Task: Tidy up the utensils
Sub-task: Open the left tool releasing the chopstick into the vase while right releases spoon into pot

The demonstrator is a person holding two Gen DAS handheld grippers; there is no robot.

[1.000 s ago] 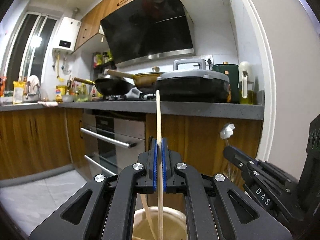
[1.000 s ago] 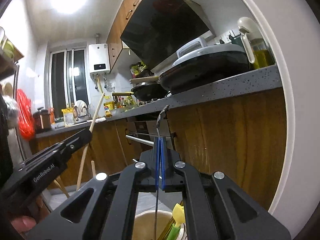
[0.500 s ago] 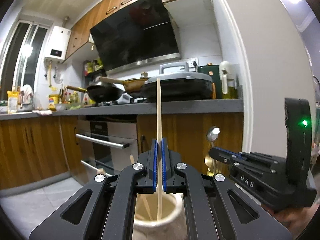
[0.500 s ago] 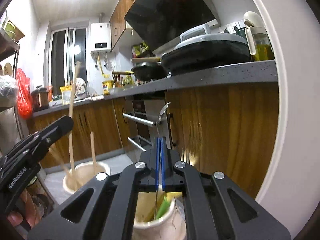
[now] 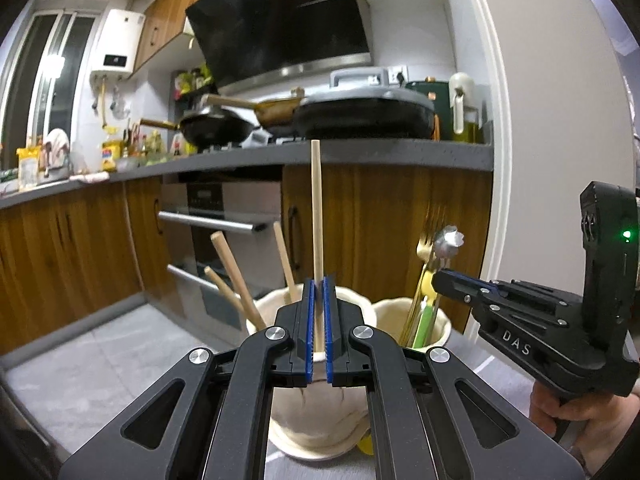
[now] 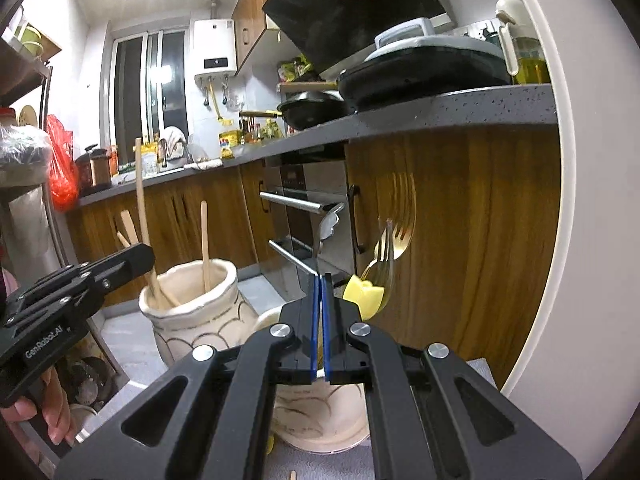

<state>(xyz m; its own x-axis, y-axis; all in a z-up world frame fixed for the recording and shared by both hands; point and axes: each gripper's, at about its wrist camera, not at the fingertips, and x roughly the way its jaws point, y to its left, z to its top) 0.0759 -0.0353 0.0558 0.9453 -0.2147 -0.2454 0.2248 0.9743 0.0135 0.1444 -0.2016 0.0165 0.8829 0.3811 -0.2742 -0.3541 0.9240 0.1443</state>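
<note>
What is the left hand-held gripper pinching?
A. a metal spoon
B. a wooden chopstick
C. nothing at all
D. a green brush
B: the left hand-held gripper is shut on a wooden chopstick standing upright over the cream pot.

left tool (image 5: 318, 280): clamped (level-ish) | right tool (image 6: 319, 278): clamped
</note>
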